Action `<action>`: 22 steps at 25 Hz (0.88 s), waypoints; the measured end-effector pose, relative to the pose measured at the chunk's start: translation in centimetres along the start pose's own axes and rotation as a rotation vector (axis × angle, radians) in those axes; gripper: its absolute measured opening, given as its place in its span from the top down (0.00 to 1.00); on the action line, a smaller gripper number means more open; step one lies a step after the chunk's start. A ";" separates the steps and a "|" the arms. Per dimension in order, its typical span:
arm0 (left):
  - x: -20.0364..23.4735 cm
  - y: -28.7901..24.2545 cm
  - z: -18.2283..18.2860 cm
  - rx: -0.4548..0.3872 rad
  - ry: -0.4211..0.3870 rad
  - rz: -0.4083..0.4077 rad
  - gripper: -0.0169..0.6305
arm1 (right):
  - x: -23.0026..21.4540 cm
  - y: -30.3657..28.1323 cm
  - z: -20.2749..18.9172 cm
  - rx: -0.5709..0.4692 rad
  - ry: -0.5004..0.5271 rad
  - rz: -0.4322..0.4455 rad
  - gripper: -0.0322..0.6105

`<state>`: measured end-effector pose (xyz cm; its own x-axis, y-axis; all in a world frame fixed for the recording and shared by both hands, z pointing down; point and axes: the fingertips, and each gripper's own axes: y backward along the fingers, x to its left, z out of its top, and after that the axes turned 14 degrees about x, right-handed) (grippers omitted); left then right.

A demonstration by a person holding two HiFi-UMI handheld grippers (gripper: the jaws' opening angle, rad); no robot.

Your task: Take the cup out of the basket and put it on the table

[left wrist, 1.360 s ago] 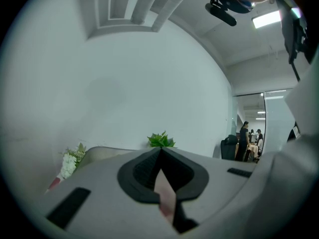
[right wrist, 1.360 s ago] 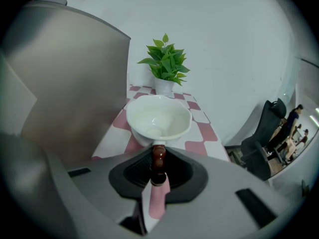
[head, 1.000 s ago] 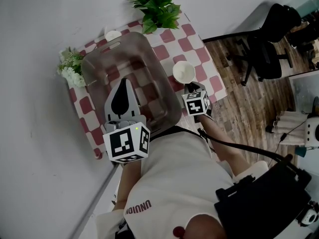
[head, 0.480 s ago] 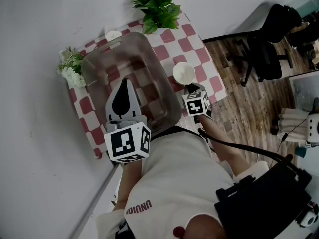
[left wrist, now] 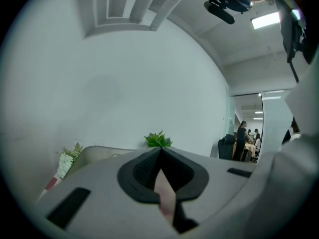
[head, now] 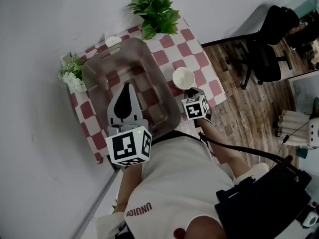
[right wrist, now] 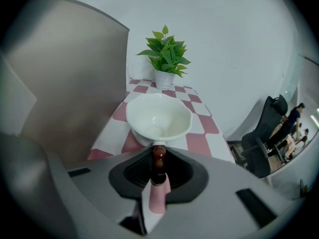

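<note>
White and glossy, the cup (right wrist: 158,119) stands on the red-and-white checked table (right wrist: 202,133) directly ahead of the right gripper (right wrist: 158,152), whose jaws are pressed together on the cup's brown beaded handle (right wrist: 159,168). Immediately to that gripper's left rises the translucent grey wall of the basket (right wrist: 70,83), with the cup outside it and just beside it. Beyond the cup, farther along the line of the jaws, a potted plant (right wrist: 166,54) sits at the table's far edge against the pale wall, and off to the gripper's right a black office chair (right wrist: 259,153) stands on the wood floor. From the head view, the right gripper (head: 188,88) reaches the near side of the cup (head: 183,76), while the left gripper (head: 128,86) hangs over the basket (head: 102,63), its tips pointing along the basket's length. The left gripper (left wrist: 160,151) has its jaws closed tip to tip with nothing between them; ahead of it lies the basket's rim (left wrist: 99,151), and a spray of white flowers (left wrist: 65,161) shows to its left.
</note>
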<state>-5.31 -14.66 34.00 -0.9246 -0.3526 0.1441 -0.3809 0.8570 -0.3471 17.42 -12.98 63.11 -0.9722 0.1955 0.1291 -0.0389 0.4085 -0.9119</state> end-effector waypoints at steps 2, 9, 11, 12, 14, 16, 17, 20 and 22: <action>-0.1 0.0 0.0 0.005 -0.004 -0.004 0.95 | 0.1 -0.1 -0.2 0.006 0.013 -0.004 0.85; -0.6 -0.6 0.2 0.027 -0.016 -0.016 0.95 | -0.1 -0.2 0.1 0.005 0.006 0.007 0.85; -0.8 -0.8 0.1 0.041 -0.024 -0.024 0.95 | 0.0 -0.3 0.0 0.006 -0.028 0.042 0.85; -0.9 -0.9 0.0 0.048 -0.028 -0.027 0.95 | 0.1 -0.3 -0.2 0.014 -0.048 0.069 0.84; -1.0 -1.0 0.1 0.056 -0.032 -0.033 0.95 | 0.3 -0.5 -0.8 0.044 -0.083 0.121 0.74; -1.1 -1.0 0.3 0.056 -0.035 -0.036 0.95 | 0.3 -0.3 -1.5 0.068 -0.101 0.150 0.71; -1.1 -1.1 0.3 0.055 -0.035 -0.035 0.95 | 0.2 0.0 -1.7 0.068 -0.103 0.153 0.70; -0.8 -1.2 0.1 0.052 -0.030 -0.030 0.95 | -0.6 1.6 -1.5 0.022 -0.125 0.149 0.70; -0.5 -1.2 0.1 0.050 -0.028 -0.025 0.95 | -1.0 3.4 -0.7 -0.032 -0.154 0.154 0.69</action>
<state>-4.41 -15.57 34.29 -0.9142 -0.3848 0.1273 -0.4029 0.8281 -0.3898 18.44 -11.21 60.17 -0.9900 0.1204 -0.0741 0.1179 0.4132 -0.9030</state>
